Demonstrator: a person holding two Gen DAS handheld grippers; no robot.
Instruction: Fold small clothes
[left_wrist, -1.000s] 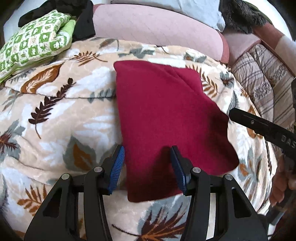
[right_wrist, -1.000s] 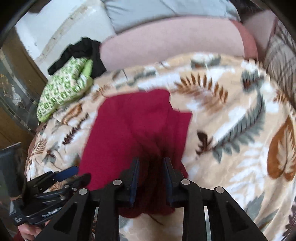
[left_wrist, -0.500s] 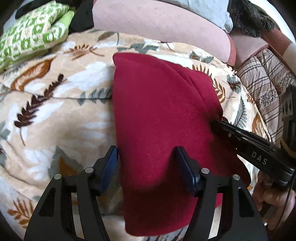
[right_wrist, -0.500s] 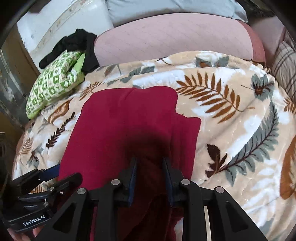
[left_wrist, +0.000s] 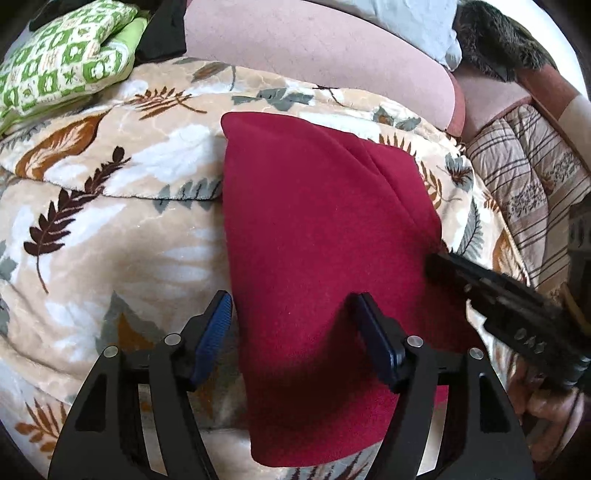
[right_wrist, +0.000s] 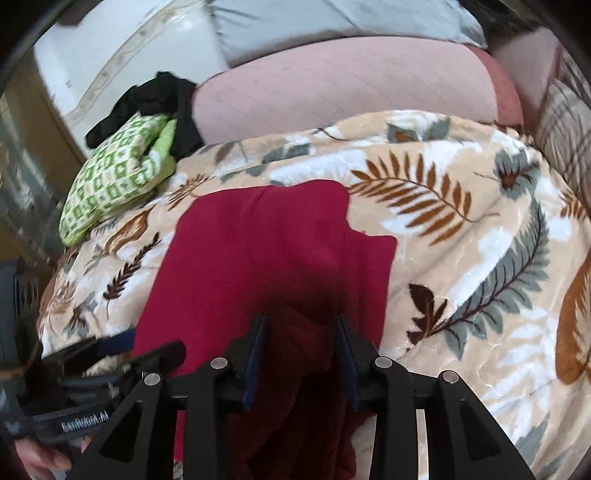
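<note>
A dark red garment (left_wrist: 317, 236) lies folded lengthwise on the leaf-print blanket (left_wrist: 110, 229); it also shows in the right wrist view (right_wrist: 266, 266). My left gripper (left_wrist: 293, 317) is open, its blue-padded fingers straddling the garment's near left part just above it. My right gripper (right_wrist: 300, 328) is partly open, its fingers over the bunched near right edge of the red cloth. In the left wrist view the right gripper (left_wrist: 439, 262) reaches the garment's right edge. In the right wrist view the left gripper (right_wrist: 147, 347) sits at the garment's left edge.
A folded green-and-white checked cloth (left_wrist: 62, 62) and a black garment (right_wrist: 155, 99) lie at the far left. A pink cushion (left_wrist: 314, 48) runs along the back. A striped quilt (left_wrist: 524, 184) lies to the right. The blanket (right_wrist: 461, 240) spreads right of the garment.
The right gripper's jaws have opened wider around the red cloth. The left gripper pulled back a little, and the garment now lies flatter and narrower on the blanket.
</note>
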